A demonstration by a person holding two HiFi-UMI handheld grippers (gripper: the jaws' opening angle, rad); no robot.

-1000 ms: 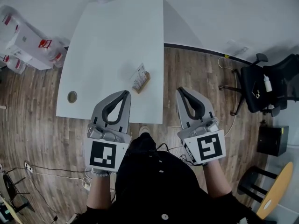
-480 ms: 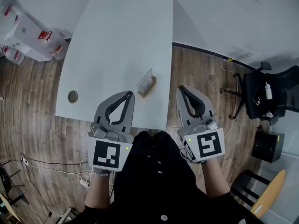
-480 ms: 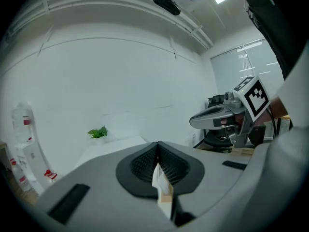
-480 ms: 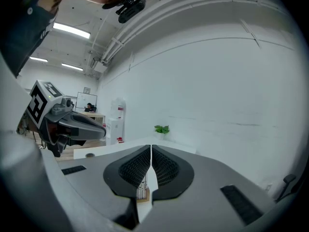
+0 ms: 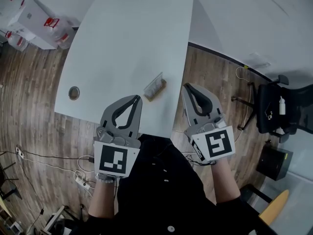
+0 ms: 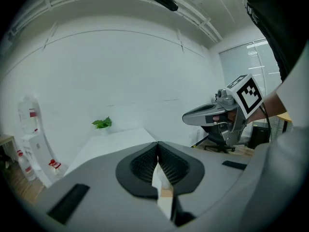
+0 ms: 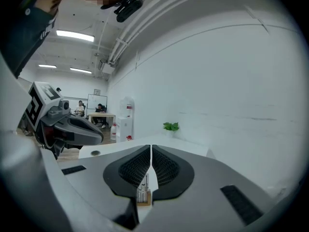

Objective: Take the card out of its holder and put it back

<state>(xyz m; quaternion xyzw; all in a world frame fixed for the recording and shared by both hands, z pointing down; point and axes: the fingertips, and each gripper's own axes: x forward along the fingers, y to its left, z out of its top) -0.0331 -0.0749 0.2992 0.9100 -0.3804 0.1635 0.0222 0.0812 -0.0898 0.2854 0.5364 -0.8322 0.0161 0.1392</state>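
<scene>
Cables (image 5: 46, 159) and a power strip (image 5: 80, 178) trail over the wooden floor at about eight o'clock of the person in dark clothes. Ahead at twelve o'clock lies the white table (image 5: 127, 43), and near its close right corner stands the wooden holder (image 5: 158, 90) with the card (image 5: 153, 82) upright in its slot. A round cable port (image 5: 74, 92) sits in the tabletop at ten o'clock, with stacked white boxes (image 5: 29, 14) on the floor beyond it. A black office chair (image 5: 289, 112) stands well apart at two o'clock. A small green plant (image 6: 102, 123) marks the table's far end. The left gripper (image 5: 138, 98) hangs over the table's near edge at about seven o'clock of the holder, near it but apart. Its jaws are pressed together on nothing. The right gripper (image 5: 186, 87) hovers off the table's right edge, over the floor, at three o'clock of the holder. Its jaws are drawn together to a thin slit and carry nothing, and the card shows through the gap beneath them.
</scene>
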